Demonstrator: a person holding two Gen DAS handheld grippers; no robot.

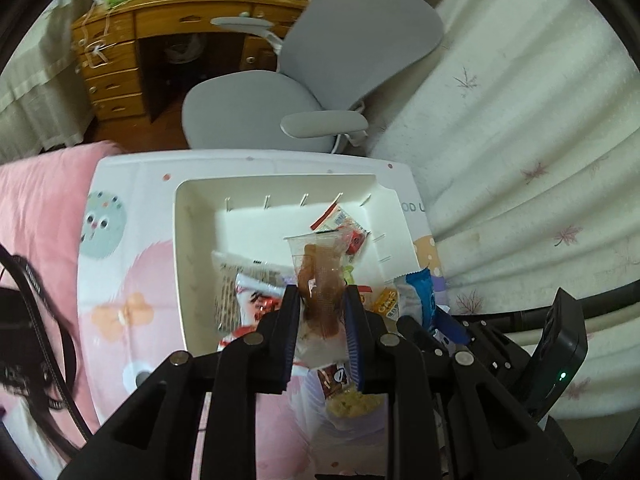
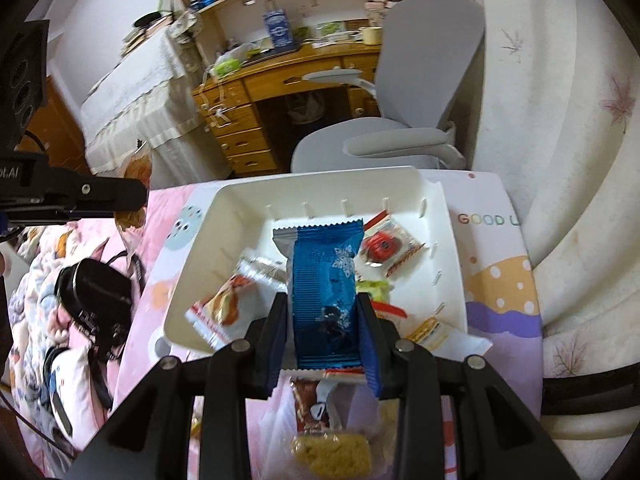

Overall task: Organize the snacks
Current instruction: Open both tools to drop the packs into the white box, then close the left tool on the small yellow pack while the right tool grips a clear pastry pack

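A white tray lies on a small patterned table and holds several snack packets, among them a red round one and a white-and-red one. My left gripper is shut on a clear packet of brown snack, held upright over the tray's near side. My right gripper is shut on a blue foil packet above the tray's near edge. That blue packet also shows at the right of the left wrist view. A yellow crispy bar and a brown packet lie below the fingers.
The table top stands on a pink bed cover. A black strapped camera bag lies to the left on the bed. Beyond the table stand a grey office chair and a wooden desk. A pale curtain hangs on the right.
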